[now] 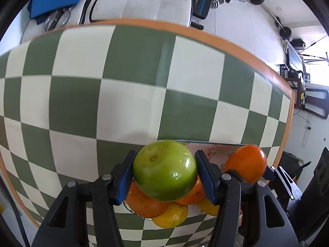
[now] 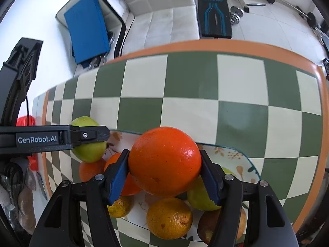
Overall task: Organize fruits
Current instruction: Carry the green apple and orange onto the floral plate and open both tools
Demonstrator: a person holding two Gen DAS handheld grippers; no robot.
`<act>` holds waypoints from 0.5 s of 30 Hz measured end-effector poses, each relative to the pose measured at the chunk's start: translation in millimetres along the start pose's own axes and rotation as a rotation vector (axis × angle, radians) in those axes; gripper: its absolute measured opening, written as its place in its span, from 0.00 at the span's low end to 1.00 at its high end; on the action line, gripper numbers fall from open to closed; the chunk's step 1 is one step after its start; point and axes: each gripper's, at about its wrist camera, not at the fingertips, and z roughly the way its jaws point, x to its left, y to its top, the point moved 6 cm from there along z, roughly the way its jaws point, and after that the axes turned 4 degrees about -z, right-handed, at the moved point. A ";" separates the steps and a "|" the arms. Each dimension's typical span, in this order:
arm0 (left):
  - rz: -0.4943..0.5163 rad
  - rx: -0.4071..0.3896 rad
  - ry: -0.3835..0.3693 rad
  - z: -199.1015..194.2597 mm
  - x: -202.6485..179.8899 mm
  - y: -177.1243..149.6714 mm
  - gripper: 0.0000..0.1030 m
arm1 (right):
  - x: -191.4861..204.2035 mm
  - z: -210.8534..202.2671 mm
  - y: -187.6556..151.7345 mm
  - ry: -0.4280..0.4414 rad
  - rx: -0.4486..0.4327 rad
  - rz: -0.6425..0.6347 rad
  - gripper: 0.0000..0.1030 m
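Observation:
My left gripper (image 1: 165,169) is shut on a green apple (image 1: 164,168), its blue pads pressed to both sides, above a patterned plate (image 1: 213,154). My right gripper (image 2: 164,162) is shut on a large orange (image 2: 164,161) over the same plate (image 2: 232,156). In the right wrist view the left gripper (image 2: 90,136) shows from the side at the left with the green apple (image 2: 88,152) in it. In the left wrist view the held orange (image 1: 246,162) appears to the right. On the plate lie several oranges (image 2: 169,218), yellowish citrus (image 1: 171,216) and a green fruit (image 2: 200,197).
The plate stands near the front of a green and cream checkered table (image 2: 236,107) with an orange border. Beyond the far edge are a white sofa (image 2: 164,16), a blue box (image 2: 86,28) and a weight bench (image 2: 213,12). A red bag (image 2: 26,121) lies off the left edge.

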 end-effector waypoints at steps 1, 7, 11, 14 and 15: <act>0.001 -0.002 -0.007 -0.3 -0.8 1.2 0.54 | 2.4 5.2 -3.4 0.001 0.008 -0.009 0.66; -0.004 0.028 -0.025 3.1 -2.3 0.4 0.66 | 5.6 17.0 -7.4 -0.021 0.048 -0.063 0.67; -0.009 0.046 -0.040 7.1 -3.2 0.5 0.79 | 4.4 13.9 -6.2 -0.022 0.060 -0.059 0.76; -0.009 0.041 -0.044 3.9 -1.1 -1.9 0.81 | 3.4 11.9 -8.6 -0.024 0.063 -0.056 0.76; -0.005 0.035 -0.039 2.3 -0.6 -2.6 0.86 | 2.4 9.8 -9.3 -0.023 0.060 -0.050 0.76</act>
